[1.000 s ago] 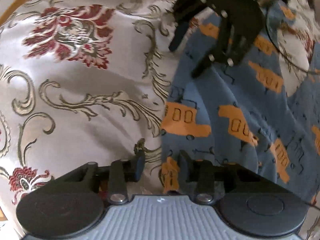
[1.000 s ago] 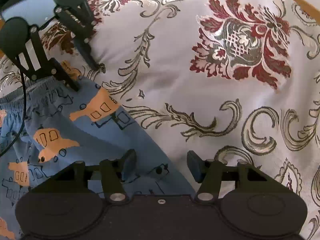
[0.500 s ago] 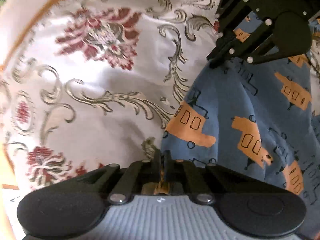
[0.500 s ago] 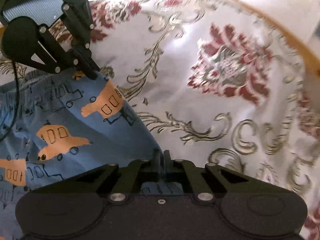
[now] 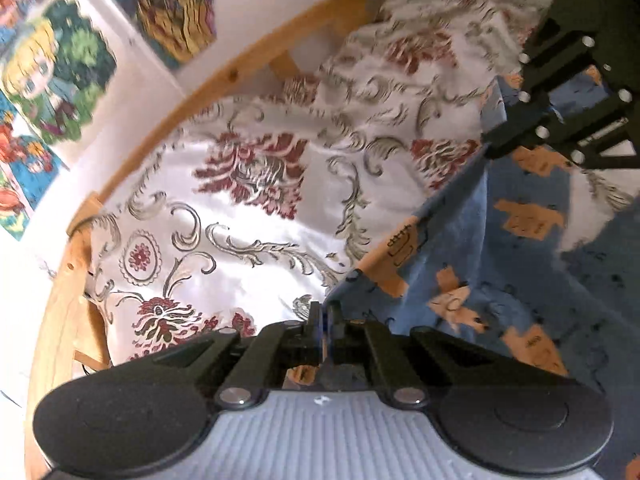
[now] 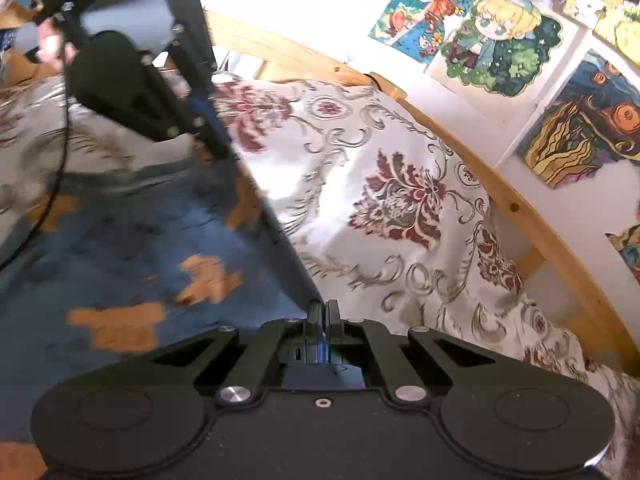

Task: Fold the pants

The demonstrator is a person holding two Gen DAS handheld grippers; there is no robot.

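Blue pants [image 5: 500,280] printed with orange vehicles hang lifted above a white floral bedspread [image 5: 260,208]. My left gripper [image 5: 324,312] is shut on one edge of the pants. My right gripper [image 6: 324,310] is shut on the same edge further along, and the fabric [image 6: 140,248] stretches taut between the two. In the left wrist view the right gripper [image 5: 490,152] shows at the upper right, pinching the cloth. The right wrist view has the left gripper [image 6: 224,152] at upper left, with a hand [image 6: 52,46] behind it.
A curved wooden bed frame [image 5: 224,84] rims the bedspread [image 6: 400,200]. Colourful cartoon posters [image 6: 500,36] hang on the white wall [image 5: 132,92] behind it. A black cable [image 6: 60,176] trails from the left gripper over the pants.
Both grippers went from open to shut on the pants' edge, then lifted it off the bedspread. The views tilted up, bringing the bed frame and wall posters into sight.
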